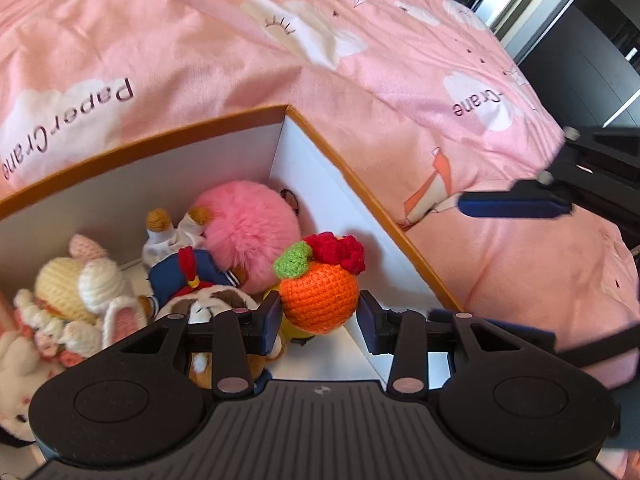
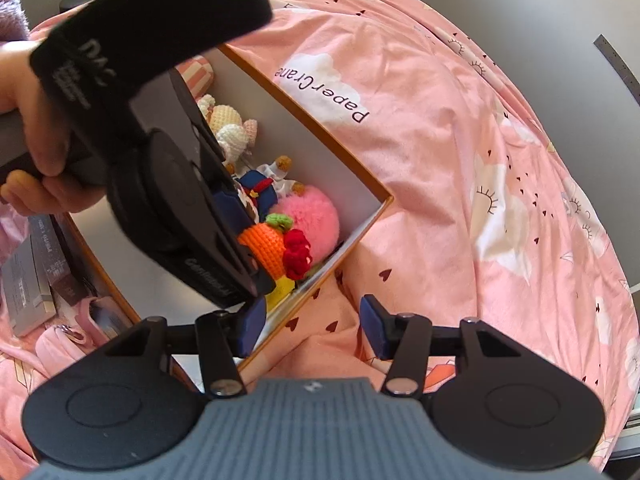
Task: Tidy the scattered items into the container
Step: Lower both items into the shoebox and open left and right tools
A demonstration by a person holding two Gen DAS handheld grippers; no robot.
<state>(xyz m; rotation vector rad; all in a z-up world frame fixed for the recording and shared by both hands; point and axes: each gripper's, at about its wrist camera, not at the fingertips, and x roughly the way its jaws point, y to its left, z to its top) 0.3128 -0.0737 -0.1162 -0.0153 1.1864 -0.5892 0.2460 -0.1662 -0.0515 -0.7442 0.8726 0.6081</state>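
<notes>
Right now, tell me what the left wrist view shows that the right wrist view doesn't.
Only the left wrist view shows the left gripper head-on, its fingers around the orange crochet fruit, and the white bunny toy at the box's near end.

Only the right wrist view shows the hand holding the left gripper, the grey cartons beside the bed, and the empty right gripper over the bedspread.

Both show the orange-rimmed box, pink pompom, sailor doll and fruit.

Pink bedspread (image 1: 208,40) w/ orange-rimmed box (image 1: 348,168) sitting on it.
</notes>
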